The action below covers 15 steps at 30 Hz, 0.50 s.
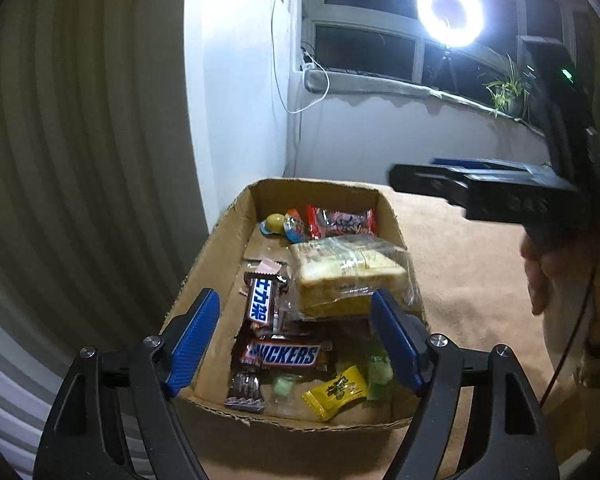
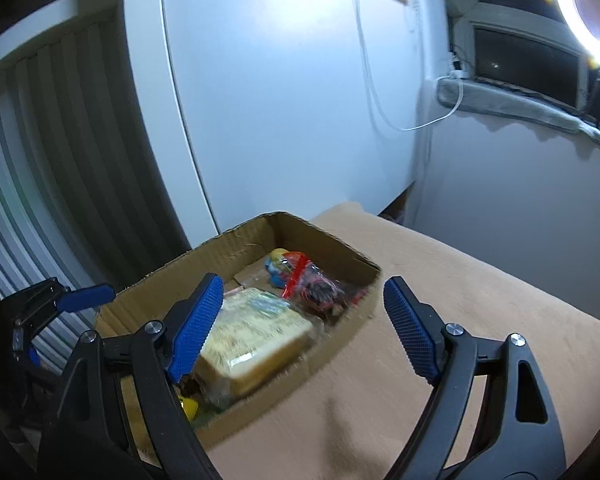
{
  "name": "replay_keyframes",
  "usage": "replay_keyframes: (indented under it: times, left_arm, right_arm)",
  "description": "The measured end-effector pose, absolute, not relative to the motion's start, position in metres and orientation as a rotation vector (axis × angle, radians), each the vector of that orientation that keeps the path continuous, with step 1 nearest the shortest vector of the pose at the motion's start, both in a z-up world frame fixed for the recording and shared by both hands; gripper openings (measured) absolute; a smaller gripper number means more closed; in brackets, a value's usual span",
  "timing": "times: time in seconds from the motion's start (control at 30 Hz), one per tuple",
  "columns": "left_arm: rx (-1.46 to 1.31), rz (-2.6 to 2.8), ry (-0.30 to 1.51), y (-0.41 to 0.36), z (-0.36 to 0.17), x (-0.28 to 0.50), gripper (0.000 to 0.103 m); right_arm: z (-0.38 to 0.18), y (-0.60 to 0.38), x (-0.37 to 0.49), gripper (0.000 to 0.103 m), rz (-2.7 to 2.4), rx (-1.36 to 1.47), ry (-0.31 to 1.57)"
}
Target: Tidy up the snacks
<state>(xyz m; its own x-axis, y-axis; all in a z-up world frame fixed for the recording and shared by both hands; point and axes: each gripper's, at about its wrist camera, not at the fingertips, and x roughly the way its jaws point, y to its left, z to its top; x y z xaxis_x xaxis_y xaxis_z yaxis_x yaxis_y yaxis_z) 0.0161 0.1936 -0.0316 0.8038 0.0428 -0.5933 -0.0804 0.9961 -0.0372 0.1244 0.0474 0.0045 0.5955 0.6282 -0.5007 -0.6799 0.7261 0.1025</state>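
Observation:
A shallow cardboard box point(image 1: 216, 248) holds snacks: a wrapped bread block point(image 1: 340, 276), two Snickers bars point(image 1: 284, 354), a red packet point(image 1: 342, 220), a yellow candy point(image 1: 336, 392), green sweets and a round toy candy point(image 1: 274, 222). My left gripper point(image 1: 296, 340) is open and empty above the box's near end. My right gripper point(image 2: 304, 328) is open and empty over the box's right wall point(image 2: 340, 324); the bread point(image 2: 256, 336) and red packet point(image 2: 316, 288) lie below it. The right gripper also shows in the left wrist view point(image 1: 432, 180), at the right.
The box stands on a tan cloth-covered table point(image 1: 468, 264) beside a white cabinet point(image 2: 280, 100) and ribbed wall panels. A ring light point(image 1: 450, 12), window sill, cable and potted plant point(image 1: 504, 88) are behind. The left gripper appears at the left edge of the right wrist view point(image 2: 84, 296).

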Motion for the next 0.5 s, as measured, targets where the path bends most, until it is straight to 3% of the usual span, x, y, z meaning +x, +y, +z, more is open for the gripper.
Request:
replay_keyframes:
  times: [0.1,0.27,0.33,0.4,0.5]
  left_arm:
    - [-0.058,0.074,0.611,0.188,-0.024,0.013,0.081]
    - [-0.035,0.102,0.567,0.176,-0.010,0.004,0.084]
    - [-0.042,0.098,0.545,0.171,-0.003,0.002,0.089]
    - [-0.052,0.092,0.524,0.166,0.003,0.000,0.101]
    - [-0.046,0.069,0.511,0.151,0.011,-0.002,0.103]
  right_arm:
    - [0.010,0.030,0.110,0.103,0.704,-0.119,0.480]
    - [0.015,0.000,0.091,0.103,0.621,-0.114,0.450]
    - [0.017,-0.017,0.082,0.103,0.588,-0.096,0.438]
    - [0.016,-0.034,0.074,0.103,0.542,-0.081,0.427]
    - [0.014,-0.061,0.061,0.103,0.487,-0.054,0.412]
